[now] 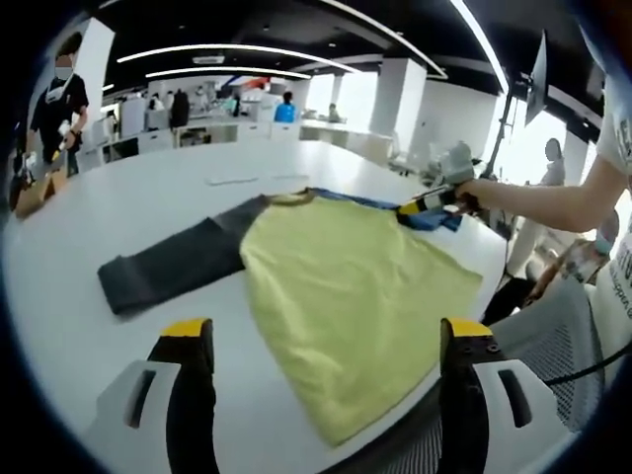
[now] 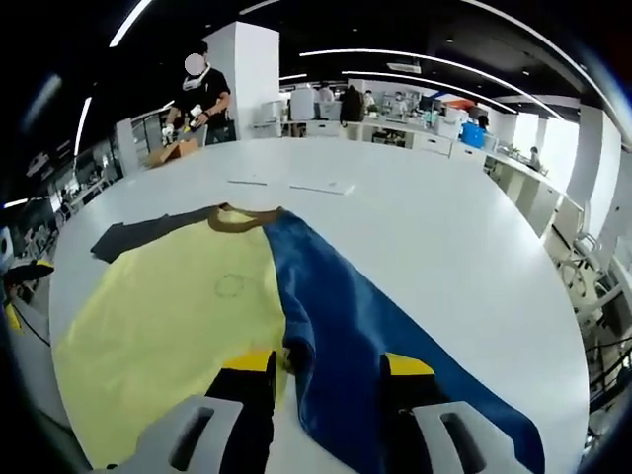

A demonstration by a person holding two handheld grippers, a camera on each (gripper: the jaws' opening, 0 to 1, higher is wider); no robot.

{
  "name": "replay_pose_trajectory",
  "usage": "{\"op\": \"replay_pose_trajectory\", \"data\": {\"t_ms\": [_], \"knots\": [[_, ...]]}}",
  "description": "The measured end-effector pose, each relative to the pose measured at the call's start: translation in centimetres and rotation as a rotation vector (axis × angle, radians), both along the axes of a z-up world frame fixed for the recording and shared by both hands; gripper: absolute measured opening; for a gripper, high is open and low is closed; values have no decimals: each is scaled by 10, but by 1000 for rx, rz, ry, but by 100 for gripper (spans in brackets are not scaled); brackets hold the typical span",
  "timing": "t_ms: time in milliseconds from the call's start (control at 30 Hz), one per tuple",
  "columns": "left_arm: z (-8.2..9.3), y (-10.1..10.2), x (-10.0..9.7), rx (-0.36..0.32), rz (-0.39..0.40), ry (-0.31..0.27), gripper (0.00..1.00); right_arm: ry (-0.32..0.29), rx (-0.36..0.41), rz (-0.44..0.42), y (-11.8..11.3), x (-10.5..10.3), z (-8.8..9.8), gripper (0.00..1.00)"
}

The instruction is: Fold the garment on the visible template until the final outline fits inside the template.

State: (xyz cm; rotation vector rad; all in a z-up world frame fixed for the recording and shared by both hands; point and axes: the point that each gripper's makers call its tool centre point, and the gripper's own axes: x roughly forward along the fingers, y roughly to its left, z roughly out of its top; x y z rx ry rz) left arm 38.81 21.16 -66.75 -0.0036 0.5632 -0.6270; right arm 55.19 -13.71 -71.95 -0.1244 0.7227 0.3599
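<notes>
A long-sleeved garment lies flat on the white table (image 1: pixel 128 197). It has a yellow body (image 1: pixel 346 296), a grey sleeve (image 1: pixel 173 267) stretched out to the left and a blue sleeve (image 2: pixel 355 316) on the other side, below a brown collar (image 2: pixel 237 219). My left gripper (image 1: pixel 326 341) is open and wide, raised over the yellow hem near the table's front edge, holding nothing. My right gripper (image 2: pixel 331 375) hovers low over the blue sleeve with its jaws apart and rumpled blue cloth between them. The left gripper view has that right gripper (image 1: pixel 420 207) at the sleeve's far end.
Flat white sheets (image 2: pixel 321 186) lie on the table beyond the collar. A person in black (image 2: pixel 202 94) works at a cardboard box (image 2: pixel 173 151) at the far end. A grey mesh chair (image 1: pixel 553 336) stands by the near edge. White desks and more people fill the background.
</notes>
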Motion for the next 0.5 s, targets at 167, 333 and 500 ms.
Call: {"op": "replay_pose_trajectory", "data": {"t_ms": [167, 333, 500], "knots": [[-1, -1, -1, 6, -9, 3, 91, 15, -3, -17, -10, -10, 2, 47], [-2, -5, -2, -3, -17, 8, 91, 17, -7, -63, -26, -18, 6, 49], [0, -7, -1, -4, -32, 2, 92, 17, -14, -101, -43, -27, 8, 51]]}}
